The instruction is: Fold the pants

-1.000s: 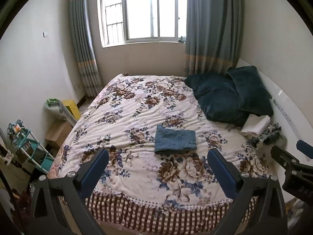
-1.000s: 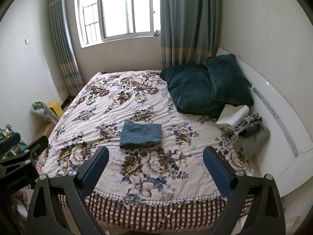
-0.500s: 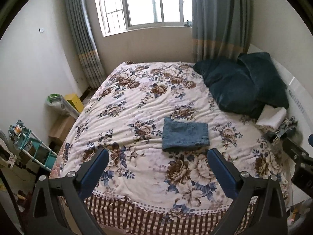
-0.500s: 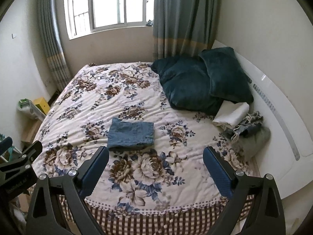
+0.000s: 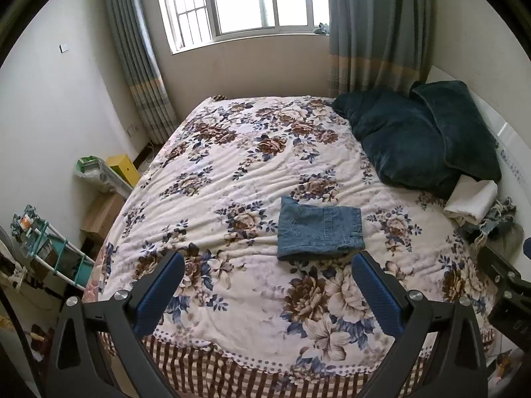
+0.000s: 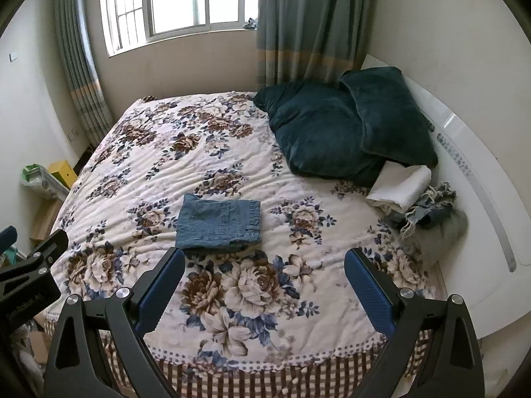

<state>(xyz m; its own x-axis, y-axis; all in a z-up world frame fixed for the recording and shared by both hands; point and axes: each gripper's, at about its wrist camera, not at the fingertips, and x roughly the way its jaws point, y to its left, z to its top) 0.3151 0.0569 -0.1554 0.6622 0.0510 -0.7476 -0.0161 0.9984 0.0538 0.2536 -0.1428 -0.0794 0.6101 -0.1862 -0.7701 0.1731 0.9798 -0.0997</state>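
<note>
A pair of blue denim pants (image 5: pixel 319 228) lies folded into a small flat rectangle on the floral bedspread (image 5: pixel 232 172), towards the near half of the bed. It also shows in the right wrist view (image 6: pixel 219 222). My left gripper (image 5: pixel 267 260) is open and empty, held above the near edge of the bed, short of the pants. My right gripper (image 6: pixel 264 255) is open and empty too, just in front of the pants. The right gripper's body shows at the right edge of the left view (image 5: pixel 504 285).
Two dark green pillows (image 6: pixel 335 129) lie at the right by the white headboard (image 6: pixel 464 152). A rolled white cloth (image 6: pixel 401 187) and a pile of clothes (image 6: pixel 431 212) lie next to them. A shelf rack (image 5: pixel 43 248) and boxes (image 5: pixel 122 169) stand on the floor at the left.
Both grippers have moved forward and tilted down towards the bed, so the folded pants look larger and nearer. Both stay open and empty.
</note>
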